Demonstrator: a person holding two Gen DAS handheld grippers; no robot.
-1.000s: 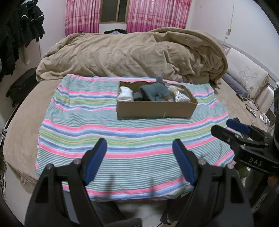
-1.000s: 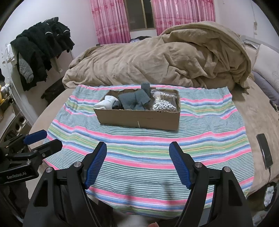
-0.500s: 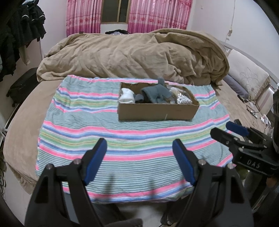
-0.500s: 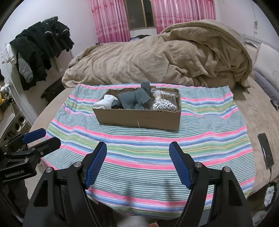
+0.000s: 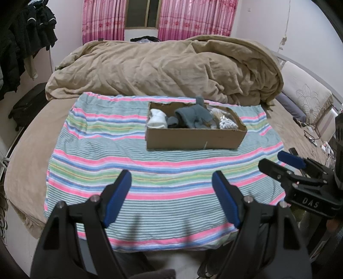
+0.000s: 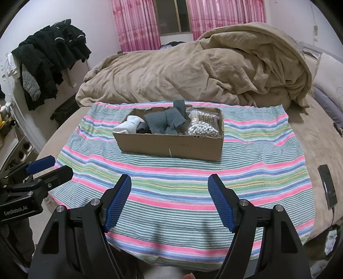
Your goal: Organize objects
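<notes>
A cardboard box (image 5: 195, 138) (image 6: 171, 144) sits on a striped towel (image 5: 150, 171) (image 6: 182, 178) on the bed. In it lie white socks (image 5: 158, 119) (image 6: 129, 126), grey socks (image 5: 193, 117) (image 6: 165, 122) and a bag of cotton swabs (image 5: 227, 122) (image 6: 203, 125). My left gripper (image 5: 171, 191) is open and empty above the towel's near edge, well short of the box. My right gripper (image 6: 169, 193) is open and empty, likewise short of the box. Each gripper also shows from the side in the other view, the right one (image 5: 280, 164) and the left one (image 6: 50, 167).
A rumpled tan duvet (image 5: 167, 70) (image 6: 193, 70) is piled behind the towel. Dark clothes (image 6: 49, 62) hang at the left. A phone (image 6: 328, 186) lies on the bed at the right. Pillows (image 5: 304, 100) lie at the far right. Pink curtains (image 5: 158, 19) hang at the back.
Both grippers have drifted slightly; the box sits a little lower and nearer in both views. Both stay open and empty.
</notes>
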